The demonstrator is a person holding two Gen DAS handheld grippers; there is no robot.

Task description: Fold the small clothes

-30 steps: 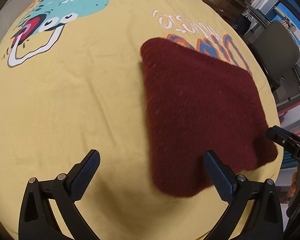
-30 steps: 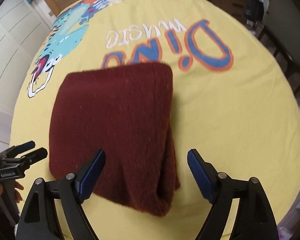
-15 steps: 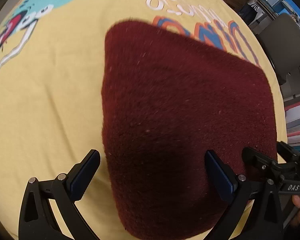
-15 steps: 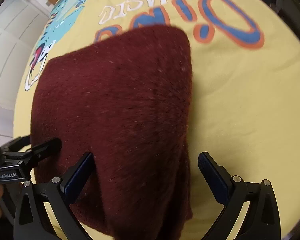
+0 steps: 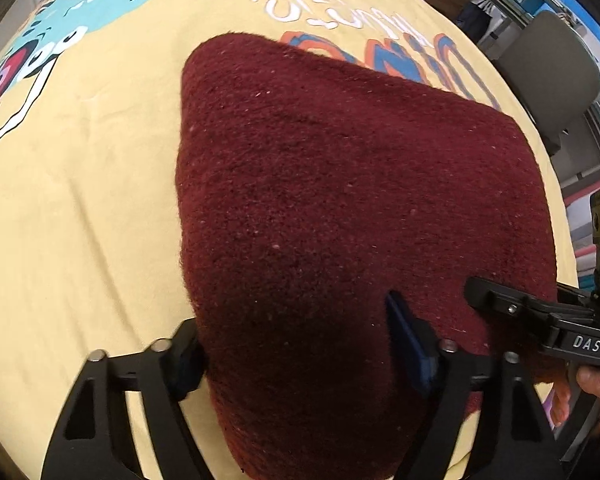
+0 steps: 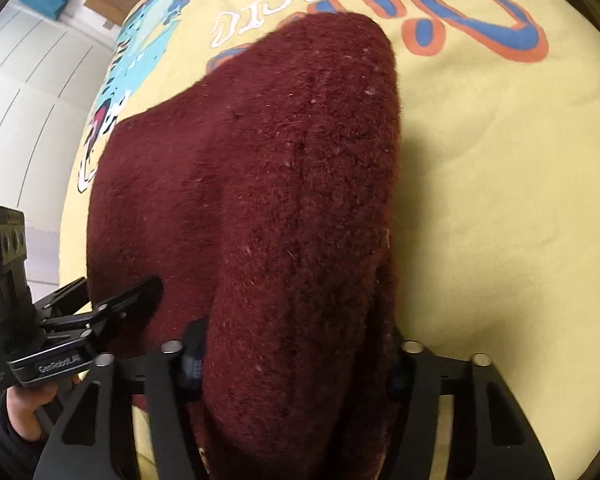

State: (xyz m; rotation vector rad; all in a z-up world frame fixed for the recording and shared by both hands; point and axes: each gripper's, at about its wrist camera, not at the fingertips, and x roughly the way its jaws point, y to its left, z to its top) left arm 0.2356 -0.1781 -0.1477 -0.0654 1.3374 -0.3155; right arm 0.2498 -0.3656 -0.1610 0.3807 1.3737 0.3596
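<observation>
The folded garment (image 5: 340,208) lies on the printed sheet (image 5: 80,200), a chair (image 5: 548,72) beyond.

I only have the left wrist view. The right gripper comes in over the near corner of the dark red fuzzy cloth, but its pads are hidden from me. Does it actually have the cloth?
Observer: Yes. In the right wrist view the right gripper has just been closing its jaws. A raised ridge of the dark red fuzzy cloth is squeezed between them, with both pads against it.
Operator: What lies past the cloth's edge on that side?
Observer: The yellow printed sheet runs bare right up to the cloth's edge. A big blue and orange letter lies uncovered further back.
</observation>
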